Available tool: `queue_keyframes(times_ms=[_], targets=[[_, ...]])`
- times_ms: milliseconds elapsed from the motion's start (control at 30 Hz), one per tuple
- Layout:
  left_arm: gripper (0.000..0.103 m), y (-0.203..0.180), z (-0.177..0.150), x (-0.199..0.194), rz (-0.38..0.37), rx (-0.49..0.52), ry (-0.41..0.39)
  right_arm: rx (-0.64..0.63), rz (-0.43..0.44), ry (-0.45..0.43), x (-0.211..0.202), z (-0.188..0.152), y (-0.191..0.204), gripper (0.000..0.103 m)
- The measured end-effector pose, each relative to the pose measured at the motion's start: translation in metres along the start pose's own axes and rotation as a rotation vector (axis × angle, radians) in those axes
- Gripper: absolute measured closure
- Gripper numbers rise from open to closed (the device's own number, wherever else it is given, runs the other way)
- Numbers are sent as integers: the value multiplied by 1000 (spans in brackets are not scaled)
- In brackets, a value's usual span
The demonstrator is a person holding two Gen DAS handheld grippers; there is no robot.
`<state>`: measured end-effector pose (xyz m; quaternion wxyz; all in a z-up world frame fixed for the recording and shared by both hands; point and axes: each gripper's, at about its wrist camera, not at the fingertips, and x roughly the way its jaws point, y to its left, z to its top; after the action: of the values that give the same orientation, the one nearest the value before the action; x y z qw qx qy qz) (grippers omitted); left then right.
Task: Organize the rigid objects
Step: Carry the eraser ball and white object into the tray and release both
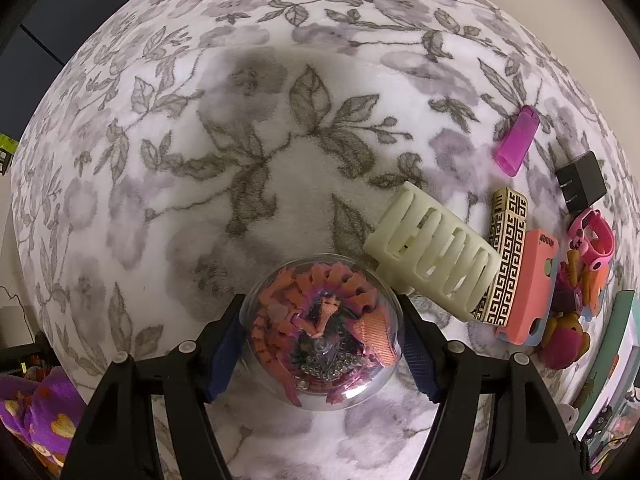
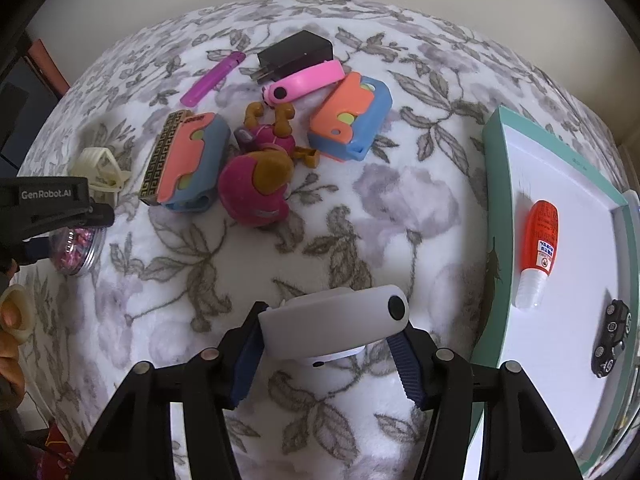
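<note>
A clear plastic globe (image 1: 320,332) with an orange toy dragon inside rests on the floral blanket (image 1: 280,180). My left gripper (image 1: 320,302) points down over it, and both blue pads press on its sides. In the right wrist view the same globe (image 2: 80,252) shows at the far left under that gripper's finger (image 2: 94,216). My right gripper (image 2: 332,322) is shut across a white wristband-like device (image 2: 332,320) that lies on the blanket. A teal box lid (image 2: 490,200) with a white inside lies to its right.
Beside the globe lie a cream hair claw (image 1: 434,252), a Greek-key patterned box (image 1: 506,256), a pink and blue toy (image 1: 528,284), a purple lighter (image 1: 516,140), a black charger (image 1: 580,182) and a pink band (image 1: 592,240). The lid holds an orange bottle (image 2: 538,248) and a black toy car (image 2: 610,336).
</note>
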<state>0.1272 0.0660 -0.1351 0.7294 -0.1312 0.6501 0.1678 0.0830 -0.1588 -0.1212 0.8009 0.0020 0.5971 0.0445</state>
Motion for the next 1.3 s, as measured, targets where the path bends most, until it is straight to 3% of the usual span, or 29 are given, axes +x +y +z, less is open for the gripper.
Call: queue_keyframes(times_ms=[233, 500, 767, 1000, 1300], targets=[[30, 9, 1, -27, -34, -48, -30, 28, 21, -25, -17, -1, -6, 42], [30, 15, 3, -87, -81, -58, -172, 104, 64, -127, -64, 12, -31, 42], [30, 3, -4, -135, -129, -34, -282, 212, 28, -226, -112, 12, -65, 42], [30, -30, -23, -161, -177, 59, -327, 286, -34, -269, -143, 4, -98, 42], [30, -114, -80, -188, -228, 311, -402, 437, -110, -275, -162, -24, -154, 42]])
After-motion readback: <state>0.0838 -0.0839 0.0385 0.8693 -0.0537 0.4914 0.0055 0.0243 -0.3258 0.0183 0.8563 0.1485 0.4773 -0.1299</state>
